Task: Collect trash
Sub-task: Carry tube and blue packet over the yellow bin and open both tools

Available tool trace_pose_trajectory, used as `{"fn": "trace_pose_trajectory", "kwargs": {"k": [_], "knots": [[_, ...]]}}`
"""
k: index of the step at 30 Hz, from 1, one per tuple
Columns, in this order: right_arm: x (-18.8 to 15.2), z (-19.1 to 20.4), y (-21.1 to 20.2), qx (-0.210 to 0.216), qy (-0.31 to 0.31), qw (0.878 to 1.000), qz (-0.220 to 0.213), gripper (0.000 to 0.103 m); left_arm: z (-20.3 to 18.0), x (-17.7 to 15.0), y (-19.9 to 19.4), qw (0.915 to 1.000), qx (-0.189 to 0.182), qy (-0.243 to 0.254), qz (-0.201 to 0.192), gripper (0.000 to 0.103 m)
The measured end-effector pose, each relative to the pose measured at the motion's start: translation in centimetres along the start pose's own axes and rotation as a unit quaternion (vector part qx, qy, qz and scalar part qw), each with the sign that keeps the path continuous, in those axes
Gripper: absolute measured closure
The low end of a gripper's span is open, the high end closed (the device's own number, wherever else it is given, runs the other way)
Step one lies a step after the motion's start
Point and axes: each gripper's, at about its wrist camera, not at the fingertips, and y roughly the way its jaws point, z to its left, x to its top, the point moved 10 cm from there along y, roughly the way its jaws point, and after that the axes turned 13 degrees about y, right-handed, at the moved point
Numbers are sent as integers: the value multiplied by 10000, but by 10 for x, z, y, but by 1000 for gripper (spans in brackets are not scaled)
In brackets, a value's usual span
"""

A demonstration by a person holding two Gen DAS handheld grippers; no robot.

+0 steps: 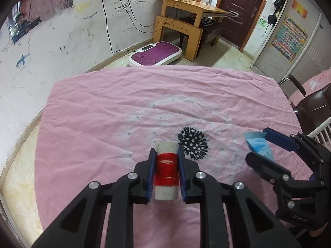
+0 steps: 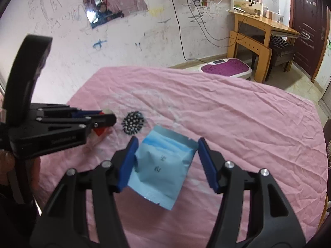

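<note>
My left gripper [image 1: 166,155] is shut on a cardboard spool wound with red thread [image 1: 166,171], held over the pink cloth. It also shows at the left of the right wrist view [image 2: 105,116], with the spool [image 2: 99,131] partly hidden. My right gripper [image 2: 166,144] has its blue pads on both sides of a light blue packet [image 2: 163,165]. The left pad touches the packet; a small gap shows at the right pad. In the left wrist view the right gripper [image 1: 255,142] holds the packet [image 1: 258,144] above the cloth. A black spiky ball [image 1: 192,143] lies on the cloth between the grippers [image 2: 133,123].
The pink wrinkled cloth [image 1: 124,113] covers a round table. A dark chair [image 1: 314,107] stands at the right edge. On the floor beyond are a purple-topped platform [image 1: 157,53], a wooden desk [image 1: 192,14] and a scribbled white wall [image 1: 51,41].
</note>
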Motion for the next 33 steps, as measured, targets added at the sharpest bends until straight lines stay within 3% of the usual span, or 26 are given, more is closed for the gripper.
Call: {"fn": "trace_pose_trajectory", "kwargs": {"k": [9,16,24,28,33], "knots": [[12,-23,-38,135,238,9988,-406,47,-32,22,-19,9986,288,391,-197,86],[19,-87,-87,33,694,9938,-867,47,-91,52,-22,9946,348,924,-304,86],[0,-213,-150,-511,1497,9786,-1315,46,-218,89,-9,9817,41,1875,-316,86],[-24,-280,-171,-853,1956,9672,-1381,46,-292,101,0,9732,-304,2258,-321,86],[-61,-354,-188,-1173,2544,9507,-1332,46,-388,96,16,9578,-991,2692,-158,86]]}}
